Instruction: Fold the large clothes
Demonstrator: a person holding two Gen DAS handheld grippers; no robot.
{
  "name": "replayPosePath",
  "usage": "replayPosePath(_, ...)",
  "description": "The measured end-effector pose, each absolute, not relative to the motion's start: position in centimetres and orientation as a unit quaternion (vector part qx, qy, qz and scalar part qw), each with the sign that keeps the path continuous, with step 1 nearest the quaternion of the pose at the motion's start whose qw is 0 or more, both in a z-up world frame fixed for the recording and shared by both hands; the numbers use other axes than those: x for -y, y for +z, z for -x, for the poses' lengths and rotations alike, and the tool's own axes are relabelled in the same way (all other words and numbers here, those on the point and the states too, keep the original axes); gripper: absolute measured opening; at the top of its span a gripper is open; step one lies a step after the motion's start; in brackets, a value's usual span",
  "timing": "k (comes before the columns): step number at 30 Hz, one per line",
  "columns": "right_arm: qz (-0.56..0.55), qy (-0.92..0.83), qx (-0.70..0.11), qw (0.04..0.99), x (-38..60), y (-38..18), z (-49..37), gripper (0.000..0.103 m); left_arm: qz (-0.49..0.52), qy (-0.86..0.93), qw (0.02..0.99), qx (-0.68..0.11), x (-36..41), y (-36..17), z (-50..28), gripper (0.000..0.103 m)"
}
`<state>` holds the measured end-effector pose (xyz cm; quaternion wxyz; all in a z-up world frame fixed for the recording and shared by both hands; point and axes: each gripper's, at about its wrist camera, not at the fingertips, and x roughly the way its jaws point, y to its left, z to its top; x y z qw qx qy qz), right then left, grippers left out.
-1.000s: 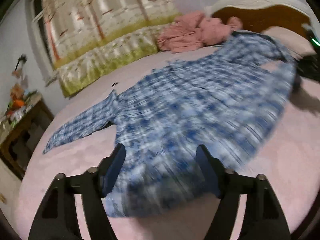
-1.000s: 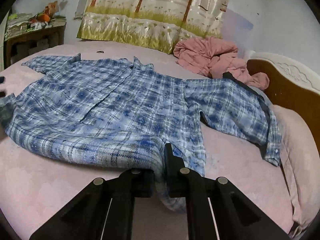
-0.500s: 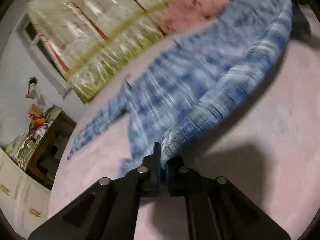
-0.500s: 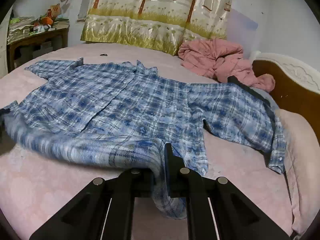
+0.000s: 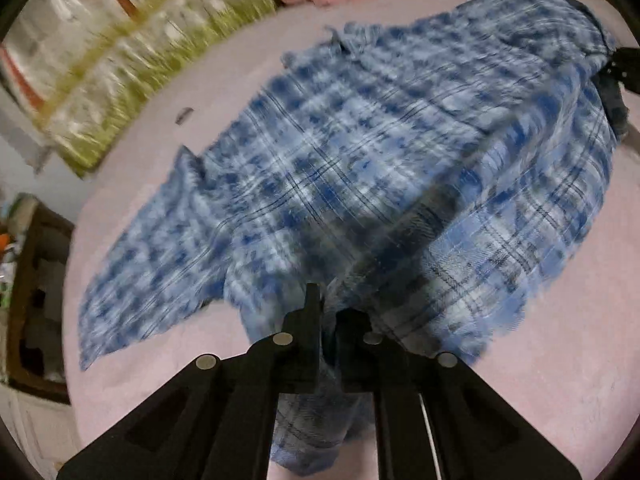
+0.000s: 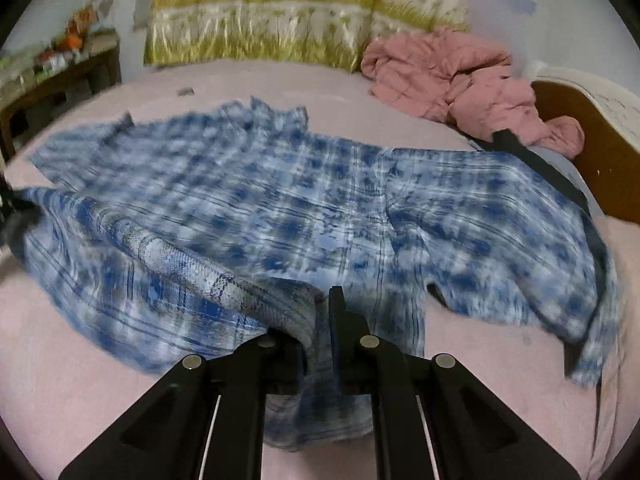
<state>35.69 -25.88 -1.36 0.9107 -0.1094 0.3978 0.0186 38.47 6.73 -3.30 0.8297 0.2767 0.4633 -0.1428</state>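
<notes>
A large blue plaid shirt (image 5: 360, 140) (image 6: 280, 208) lies spread on the pink bed (image 6: 80, 360), collar toward the far curtain. My left gripper (image 5: 326, 304) has the shirt's hem pinched between its fingers; its jaws are opening slightly with the cloth still between them. My right gripper (image 6: 324, 300) is shut on the hem at the other corner. Between the two grippers the lifted hem edge hangs as a fold over the shirt's lower body. One sleeve stretches out to the left in the left wrist view. The other sleeve lies toward the headboard (image 6: 580, 148).
A crumpled pink quilt (image 6: 460, 76) sits at the bed's far right by the wooden headboard. A printed curtain (image 6: 280, 20) hangs behind the bed. A cluttered wooden side table (image 6: 60, 76) stands to the left. A small dark object (image 6: 185, 91) lies on the sheet past the collar.
My left gripper went from wide open to shut on the hem. Both grippers have lifted the hem and carried it forward over the shirt toward the collar.
</notes>
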Motion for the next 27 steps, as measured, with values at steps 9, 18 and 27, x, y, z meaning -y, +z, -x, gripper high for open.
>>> replayPosePath(9, 0.062, 0.037, -0.418, 0.906, 27.7, -5.7, -41.3, 0.01, -0.241, -0.131, 0.847, -0.456, -7.0, -5.3, -45.7, 0.021)
replayPosePath(18, -0.007, 0.05, -0.369, 0.928, 32.7, -2.8, -37.3, 0.093, -0.127, -0.087, 0.895, -0.418, -12.1, -4.0, -42.1, 0.102)
replayPosePath(27, 0.045, 0.109, -0.419, 0.9, 29.1, -1.9, -36.8, 0.093, -0.097, -0.05, 0.917, -0.384, -13.6, -3.7, -39.8, 0.102)
